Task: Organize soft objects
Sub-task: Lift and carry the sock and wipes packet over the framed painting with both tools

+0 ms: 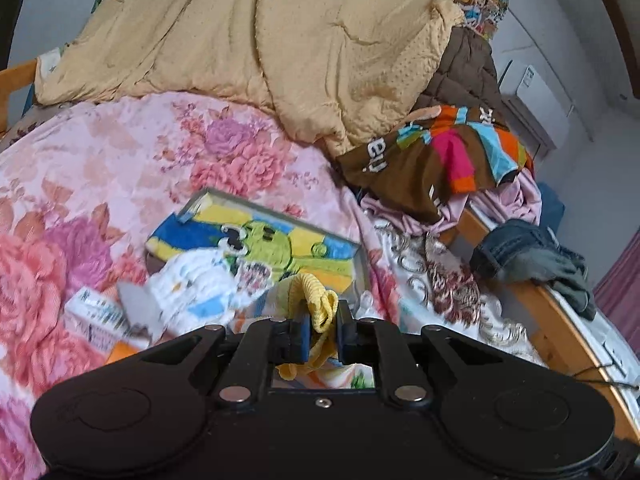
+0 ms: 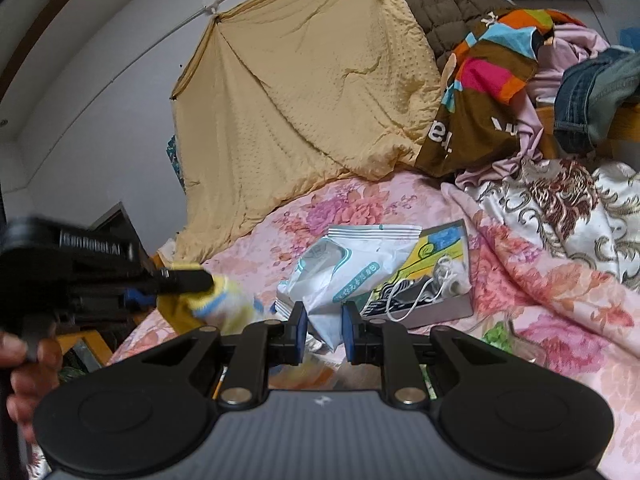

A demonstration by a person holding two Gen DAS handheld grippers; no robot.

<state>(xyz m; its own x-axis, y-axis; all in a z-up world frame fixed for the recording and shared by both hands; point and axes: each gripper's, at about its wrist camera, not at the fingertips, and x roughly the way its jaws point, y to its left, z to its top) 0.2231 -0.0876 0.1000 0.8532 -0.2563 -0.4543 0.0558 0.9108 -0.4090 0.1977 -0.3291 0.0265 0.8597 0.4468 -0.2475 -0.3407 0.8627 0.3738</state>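
Two grippers busy over the floral bedspread (image 1: 100, 152): left gripper (image 1: 323, 334) pinches a yellow knit item (image 1: 316, 300), probably a sock; right gripper (image 2: 323, 330) clamps a white pouch (image 2: 352, 264). Carry step; next needs a drop spot.

Two grippers (image 1: 323, 334) (image 2: 323, 334), one box (image 2: 436, 276)

The left gripper (image 1: 323, 330) pinched a yellow knitted cloth (image 1: 316, 304) between its pads, just in front of a cartoon-covered box (image 1: 256, 240) lying on the pink floral bedspread (image 1: 120, 152). Beyond the box lay a tan quilt (image 1: 280, 40). To the box's right sat a striped brown garment (image 1: 440, 156).
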